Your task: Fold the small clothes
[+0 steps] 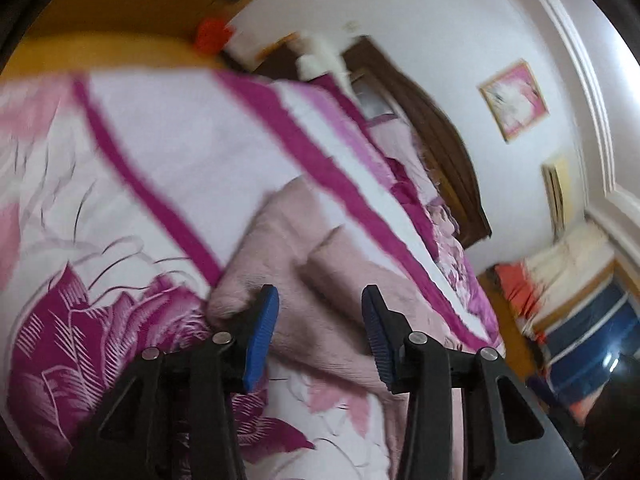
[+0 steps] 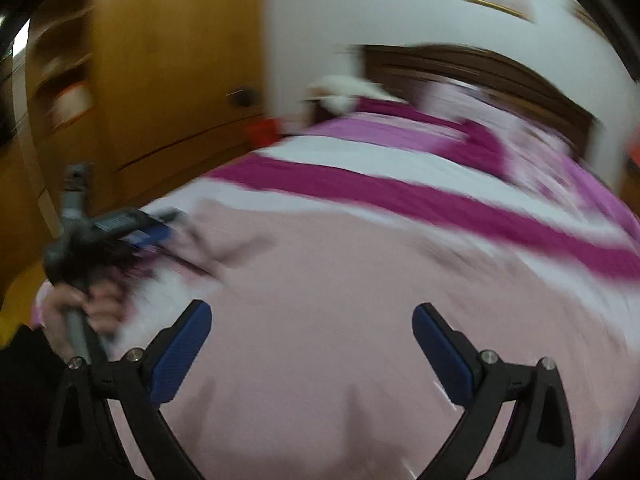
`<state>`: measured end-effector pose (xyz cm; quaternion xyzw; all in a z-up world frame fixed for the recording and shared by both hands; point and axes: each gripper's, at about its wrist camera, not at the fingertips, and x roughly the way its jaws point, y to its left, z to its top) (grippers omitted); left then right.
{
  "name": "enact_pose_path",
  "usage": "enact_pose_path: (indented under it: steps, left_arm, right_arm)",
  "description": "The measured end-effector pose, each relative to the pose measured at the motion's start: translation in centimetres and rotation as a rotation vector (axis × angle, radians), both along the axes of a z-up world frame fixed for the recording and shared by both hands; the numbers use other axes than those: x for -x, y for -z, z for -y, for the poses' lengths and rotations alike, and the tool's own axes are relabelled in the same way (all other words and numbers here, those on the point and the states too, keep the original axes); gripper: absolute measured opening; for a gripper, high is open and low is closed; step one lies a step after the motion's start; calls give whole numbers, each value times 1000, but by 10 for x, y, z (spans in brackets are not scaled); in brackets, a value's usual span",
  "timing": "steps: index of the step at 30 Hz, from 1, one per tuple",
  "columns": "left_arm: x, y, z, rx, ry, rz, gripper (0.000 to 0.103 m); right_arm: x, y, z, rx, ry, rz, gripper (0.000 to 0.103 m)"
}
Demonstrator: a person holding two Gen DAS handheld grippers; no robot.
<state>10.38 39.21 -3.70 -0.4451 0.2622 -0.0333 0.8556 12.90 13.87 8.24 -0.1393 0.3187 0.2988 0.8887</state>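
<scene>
A pale pink garment (image 1: 304, 264) lies rumpled on a bed with a white and magenta flowered cover (image 1: 140, 152). My left gripper (image 1: 320, 312) is open just above the garment's near folds, with cloth between and under its blue pads. In the right wrist view the same pink garment (image 2: 340, 300) spreads wide under my right gripper (image 2: 312, 320), which is open and empty above it. The left gripper (image 2: 160, 228) shows there at the garment's left edge, held by a hand. Both views are blurred.
A dark wooden headboard (image 1: 448, 152) and pillows stand at the bed's far end. A wooden wardrobe (image 2: 160, 80) stands left of the bed. Framed pictures (image 1: 514, 98) hang on the white wall. Striped bedding (image 1: 580, 320) lies at the right.
</scene>
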Motion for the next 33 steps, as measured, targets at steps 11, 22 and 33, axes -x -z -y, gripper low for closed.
enact_pose_path:
  steps: [11, 22, 33]
  left_arm:
    - [14, 18, -25, 148, -59, 91, 16]
    - [23, 26, -41, 212, -132, 110, 14]
    - [15, 23, -39, 193, -135, 91, 12]
  right_arm:
    - [-109, 59, -182, 232, -151, -289, 61]
    - [-143, 91, -218, 375, 54, -588, 63]
    - [-137, 84, -227, 441, 126, -486, 9]
